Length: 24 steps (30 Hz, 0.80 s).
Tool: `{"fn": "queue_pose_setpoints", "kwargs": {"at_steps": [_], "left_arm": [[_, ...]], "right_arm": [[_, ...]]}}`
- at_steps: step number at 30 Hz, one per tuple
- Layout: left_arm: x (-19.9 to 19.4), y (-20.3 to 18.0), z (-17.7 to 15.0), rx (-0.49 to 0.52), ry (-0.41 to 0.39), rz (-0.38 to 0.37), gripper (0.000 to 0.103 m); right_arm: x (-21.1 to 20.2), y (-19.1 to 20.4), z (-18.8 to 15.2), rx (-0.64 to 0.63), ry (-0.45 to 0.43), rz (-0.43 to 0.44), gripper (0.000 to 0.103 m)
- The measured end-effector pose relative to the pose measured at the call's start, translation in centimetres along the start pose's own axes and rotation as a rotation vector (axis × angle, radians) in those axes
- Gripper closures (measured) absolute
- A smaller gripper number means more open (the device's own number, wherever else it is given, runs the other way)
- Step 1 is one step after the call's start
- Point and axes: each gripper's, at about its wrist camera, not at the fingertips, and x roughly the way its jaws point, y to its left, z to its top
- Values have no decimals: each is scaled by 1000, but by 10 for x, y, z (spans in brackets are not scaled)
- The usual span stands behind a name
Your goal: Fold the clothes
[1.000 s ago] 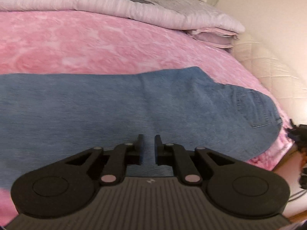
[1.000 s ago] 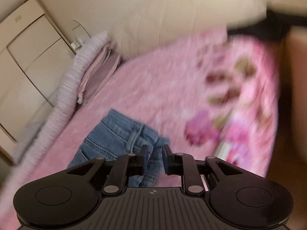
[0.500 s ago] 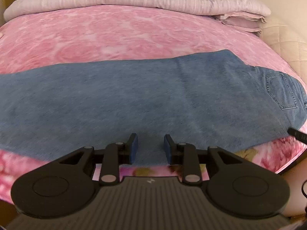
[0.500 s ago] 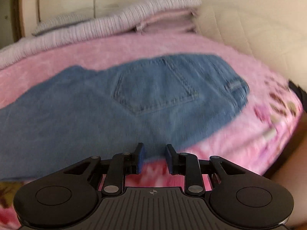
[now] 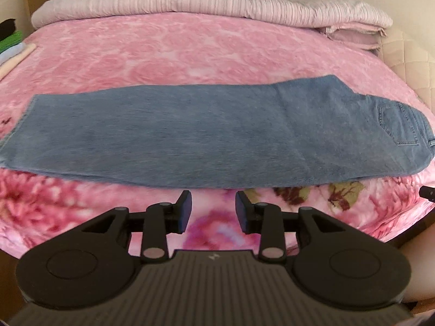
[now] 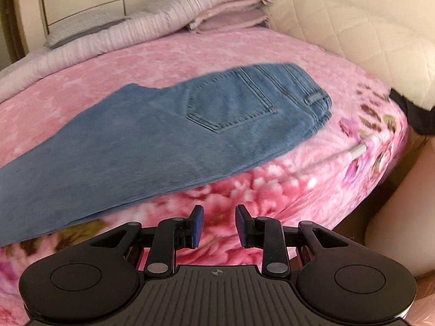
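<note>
Honestly, both my left gripper [image 5: 213, 208] and right gripper [image 6: 218, 225] gape empty; ahead, the jeans [image 5: 206, 133] may bunch if pinched unevenly.

Both fisheye cameras sit just behind their own hand-held gripper, near the bed's front edge, looking forward and slightly down across the pink floral blanket [image 5: 168, 54]. The left view faces squarely toward the folded bedding [image 5: 217, 5] — taking in the jeans [image 5: 206, 133] end to end. The right view sits nearer the waist end and angles leftward; both share the jeans' back pocket [image 6: 231, 106] and the quilted headboard [image 6: 353, 35].
</note>
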Motion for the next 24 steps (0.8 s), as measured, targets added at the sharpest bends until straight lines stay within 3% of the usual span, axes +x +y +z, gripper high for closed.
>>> {"fn": "queue_pose_setpoints", "kwargs": {"at_steps": [12, 24], "left_arm": [[-48, 13, -11, -2, -80, 28, 68], [-80, 6, -22, 35, -119, 80, 67]], "right_arm": [[-59, 29, -13, -33, -78, 65, 73], [-84, 29, -25, -26, -112, 84, 73]]}}
